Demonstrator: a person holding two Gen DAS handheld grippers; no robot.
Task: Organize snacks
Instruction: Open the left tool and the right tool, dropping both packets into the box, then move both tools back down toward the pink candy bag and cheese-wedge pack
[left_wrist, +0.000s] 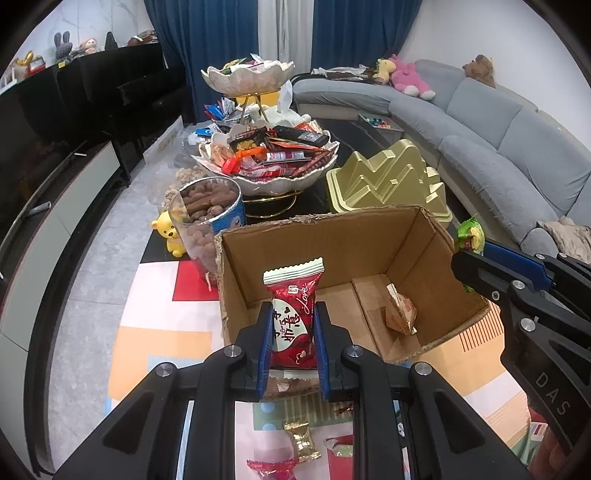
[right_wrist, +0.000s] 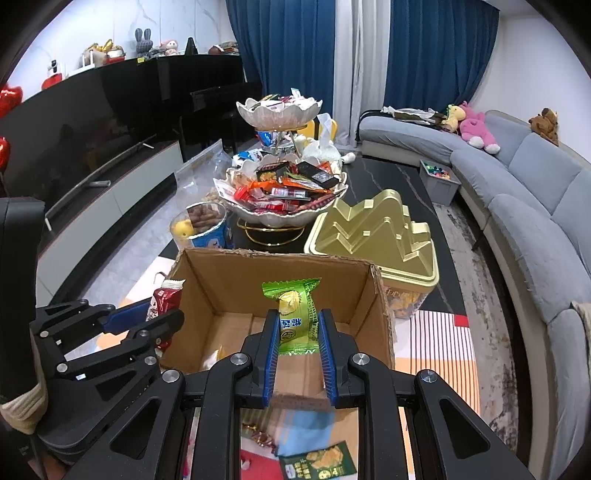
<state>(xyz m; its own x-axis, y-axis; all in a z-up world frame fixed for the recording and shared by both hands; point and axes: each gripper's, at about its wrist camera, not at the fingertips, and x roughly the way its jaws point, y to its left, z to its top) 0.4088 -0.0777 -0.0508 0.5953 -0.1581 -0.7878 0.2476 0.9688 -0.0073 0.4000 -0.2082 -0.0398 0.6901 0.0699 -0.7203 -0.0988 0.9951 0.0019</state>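
Red snack packet (left_wrist: 293, 325): standing upright between the blue pads of the left tongs (left_wrist: 292, 334), at the near wall of the cardboard box (left_wrist: 332, 254).
Green snack packet (right_wrist: 297, 317): being pinched by the right tongs (right_wrist: 298, 339), over the box's near edge.
Pose: both tongs are angling downward, side by side, each clamping its packet.
Box: holding one tan wrapped snack (left_wrist: 400, 314), sitting on the counter (right_wrist: 399, 184).
Beyond: tiered snack bowl (left_wrist: 273, 173), gold lidded tin (right_wrist: 380, 236).
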